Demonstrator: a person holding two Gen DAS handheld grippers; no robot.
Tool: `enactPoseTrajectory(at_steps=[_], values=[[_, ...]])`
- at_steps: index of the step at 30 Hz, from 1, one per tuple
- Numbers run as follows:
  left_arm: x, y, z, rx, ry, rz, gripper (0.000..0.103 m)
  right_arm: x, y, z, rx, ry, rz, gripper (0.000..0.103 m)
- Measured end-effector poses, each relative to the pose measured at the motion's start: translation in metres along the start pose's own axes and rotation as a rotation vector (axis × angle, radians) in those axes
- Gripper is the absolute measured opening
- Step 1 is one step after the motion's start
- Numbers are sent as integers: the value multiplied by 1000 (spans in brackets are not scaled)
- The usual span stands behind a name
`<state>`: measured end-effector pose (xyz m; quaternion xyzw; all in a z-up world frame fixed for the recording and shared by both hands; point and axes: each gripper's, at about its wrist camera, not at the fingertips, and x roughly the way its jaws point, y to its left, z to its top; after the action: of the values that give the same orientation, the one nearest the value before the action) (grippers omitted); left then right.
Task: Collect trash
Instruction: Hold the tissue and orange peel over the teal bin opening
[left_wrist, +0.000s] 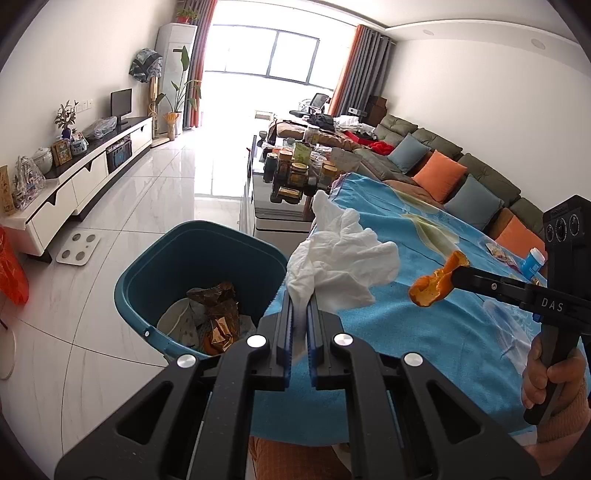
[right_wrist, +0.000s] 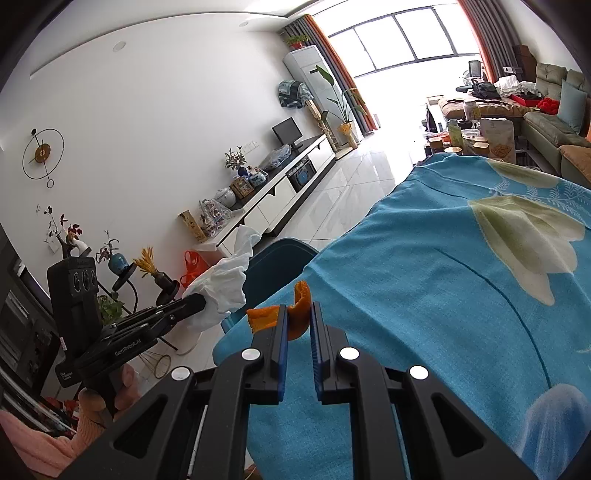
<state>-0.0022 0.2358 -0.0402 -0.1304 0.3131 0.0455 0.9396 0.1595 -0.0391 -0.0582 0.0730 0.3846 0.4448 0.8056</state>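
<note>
Nearest the left wrist camera, the left gripper (left_wrist: 300, 302) has its two black fingers with blue pads drawn almost together, pinching the lower edge of a crumpled white paper tissue (left_wrist: 340, 254). The tissue billows up and away from the fingertips, hanging over the edge where the blue floral cloth (left_wrist: 443, 332) meets open air. From the right wrist camera the same tissue (right_wrist: 225, 284) shows as a white bundle at the tip of the left gripper (right_wrist: 201, 301), whose handle a person's hand (right_wrist: 110, 391) grips.

The right gripper (right_wrist: 298, 314) is likewise nearly closed, clamped on a curled piece of orange fruit peel (right_wrist: 295, 314); one end sticks out to the left of the fingers and another curls up above them. In the left view the peel (left_wrist: 436, 280) sits at the tip of the right gripper (left_wrist: 456, 277), held above the cloth rather than resting on it, with a person's hand (left_wrist: 546, 376) around the handle.

Just below and left of the tissue stands a teal plastic waste bin (left_wrist: 155, 273) on the pale tiled floor (left_wrist: 140, 192), holding brown and gold wrappers (left_wrist: 218, 314) and pale scraps. Neither piece is over its opening yet.

Farther off, a low table crowded with jars (left_wrist: 295, 166) stands beyond the cloth, a grey sofa with orange and blue cushions (left_wrist: 439, 173) runs along the right, and a white media cabinet (left_wrist: 92, 166) lines the left wall.
</note>
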Motion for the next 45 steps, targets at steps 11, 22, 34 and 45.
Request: enactPoseTrajectory(at_steps=[11, 22, 34, 45], values=[[-1, 8, 1, -20, -2, 27, 7, 14, 5, 3, -15, 25, 21, 10], [0, 17, 3, -40, -6, 55, 7, 25, 15, 10, -37, 37, 37, 10], [0, 26, 4, -53, -10, 78, 7, 38, 25, 14, -61, 56, 50, 10], [0, 30, 5, -61, -11, 89, 7, 47, 37, 20, -90, 74, 59, 10]])
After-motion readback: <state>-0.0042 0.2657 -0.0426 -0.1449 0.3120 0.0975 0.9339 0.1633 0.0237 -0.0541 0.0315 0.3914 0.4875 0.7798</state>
